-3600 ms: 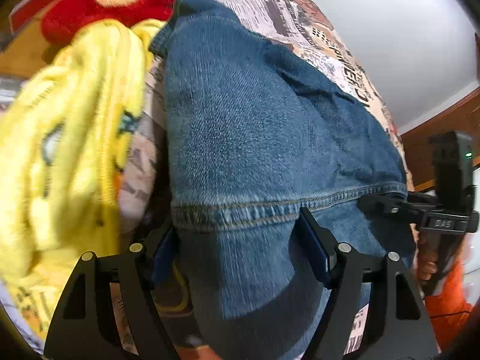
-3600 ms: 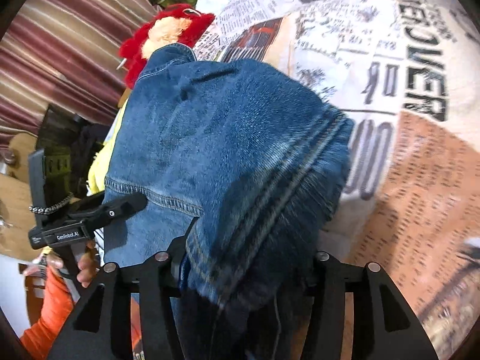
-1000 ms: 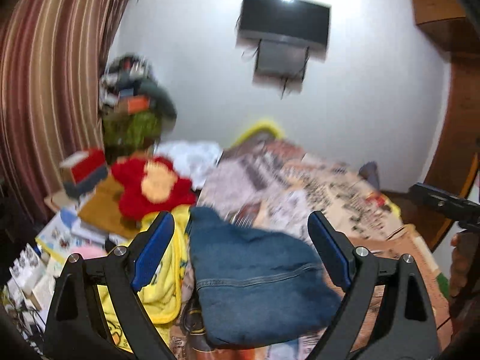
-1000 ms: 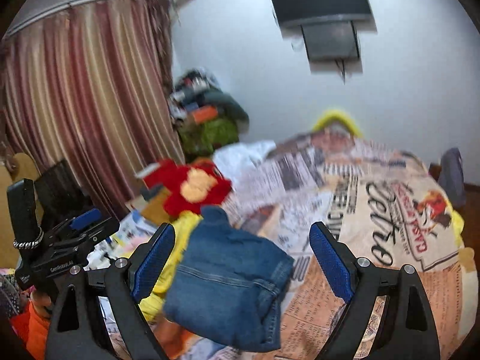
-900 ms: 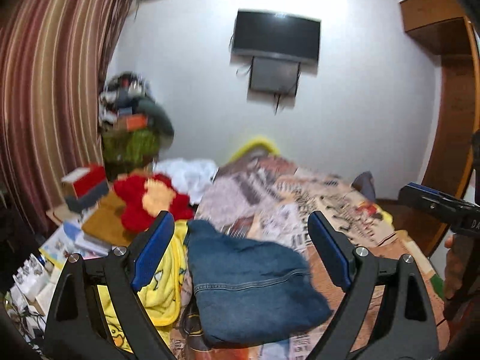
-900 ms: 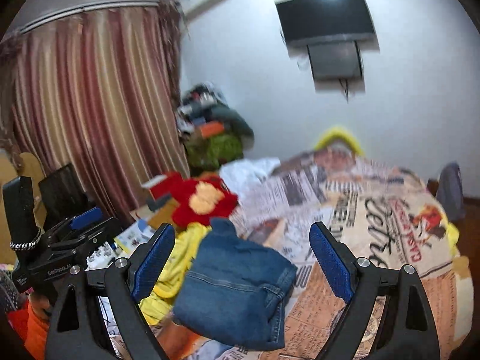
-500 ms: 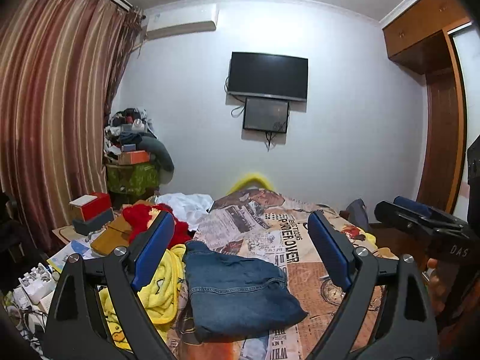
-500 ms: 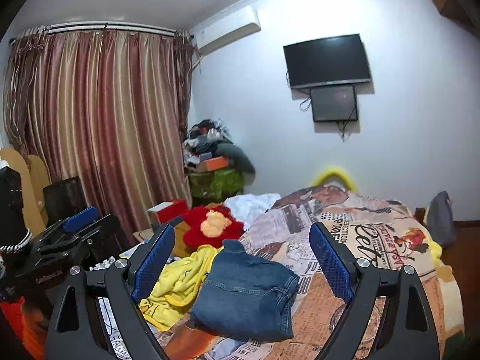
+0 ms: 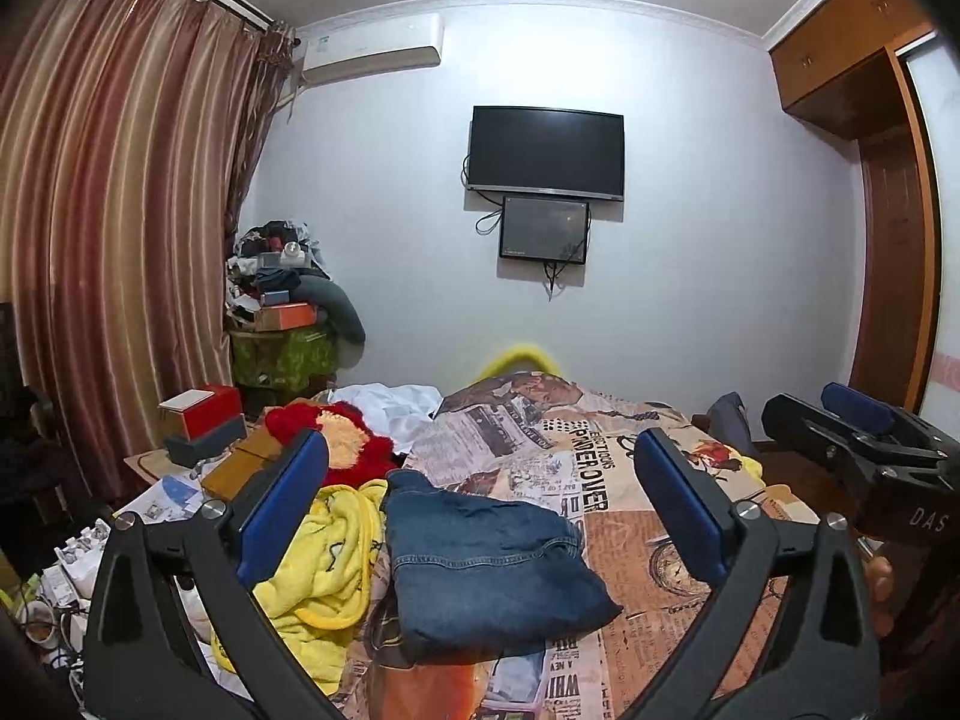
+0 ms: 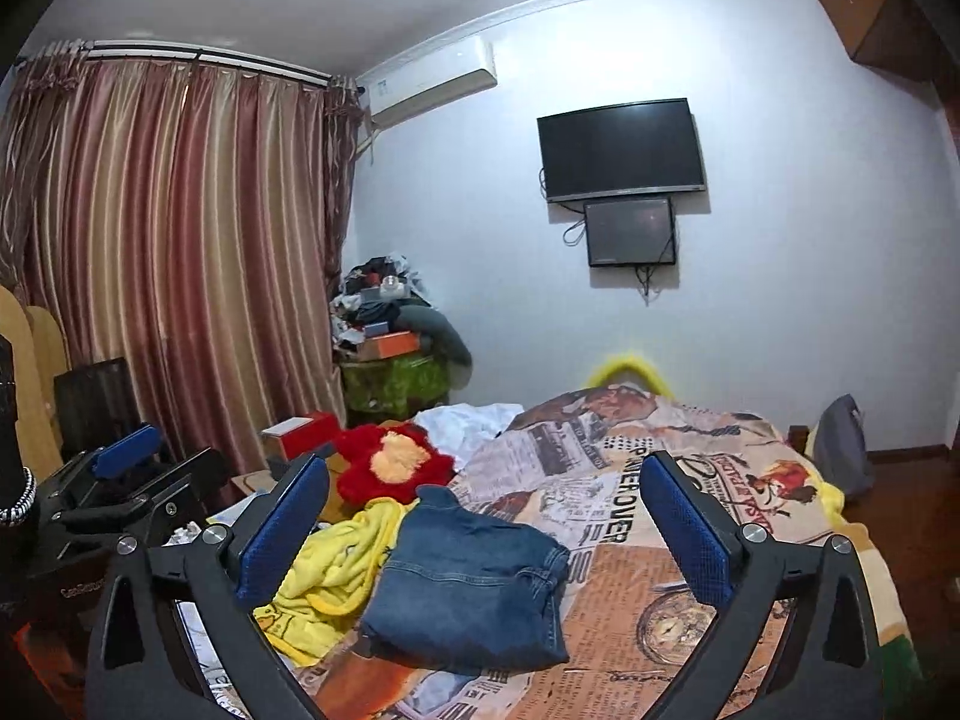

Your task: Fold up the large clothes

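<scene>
The folded blue jeans lie in a compact stack on the bed's newspaper-print cover, near its front left. They also show in the right wrist view. My left gripper is open and empty, held well back and above the bed. My right gripper is open and empty too, equally far back. The right gripper shows at the right edge of the left wrist view; the left gripper shows at the left edge of the right wrist view.
A yellow blanket lies crumpled left of the jeans, with a red plush toy and white cloth behind. Boxes and clutter stand at the left by the curtain. A TV hangs on the far wall.
Both grippers let go of the jeans and pulled far back and up from the bed. The jeans stay folded on the cover. The view has steadied.
</scene>
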A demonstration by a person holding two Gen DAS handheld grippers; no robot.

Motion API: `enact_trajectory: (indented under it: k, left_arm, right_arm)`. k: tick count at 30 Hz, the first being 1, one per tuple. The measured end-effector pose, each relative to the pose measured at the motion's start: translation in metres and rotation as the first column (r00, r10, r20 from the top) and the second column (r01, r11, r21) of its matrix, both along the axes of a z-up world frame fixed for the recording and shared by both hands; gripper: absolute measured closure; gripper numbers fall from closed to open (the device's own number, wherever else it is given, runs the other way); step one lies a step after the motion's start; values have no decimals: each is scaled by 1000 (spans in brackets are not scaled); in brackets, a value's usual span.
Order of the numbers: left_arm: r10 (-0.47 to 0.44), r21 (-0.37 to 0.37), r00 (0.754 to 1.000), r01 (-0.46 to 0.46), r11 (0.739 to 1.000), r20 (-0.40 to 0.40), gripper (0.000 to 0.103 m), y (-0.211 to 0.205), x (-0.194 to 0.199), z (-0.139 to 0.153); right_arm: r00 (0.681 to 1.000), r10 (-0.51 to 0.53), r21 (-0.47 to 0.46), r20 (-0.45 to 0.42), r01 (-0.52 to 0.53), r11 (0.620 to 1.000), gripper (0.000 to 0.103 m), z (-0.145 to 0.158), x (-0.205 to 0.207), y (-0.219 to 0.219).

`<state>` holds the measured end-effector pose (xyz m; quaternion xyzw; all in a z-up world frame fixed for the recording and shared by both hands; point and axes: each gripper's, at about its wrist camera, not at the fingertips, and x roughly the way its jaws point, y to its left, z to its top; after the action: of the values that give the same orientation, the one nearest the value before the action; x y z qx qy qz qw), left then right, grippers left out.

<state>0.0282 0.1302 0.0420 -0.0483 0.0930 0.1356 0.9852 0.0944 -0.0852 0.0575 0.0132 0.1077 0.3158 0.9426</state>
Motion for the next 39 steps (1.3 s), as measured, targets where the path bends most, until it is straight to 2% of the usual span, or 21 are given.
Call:
enact_trajectory:
  k: [39]
  left_arm:
    - [11, -11, 999, -12, 1000, -49, 0, 1, 13, -12]
  right_arm:
    - [999, -14, -14, -49, 13, 1000, 0, -10, 13, 1]
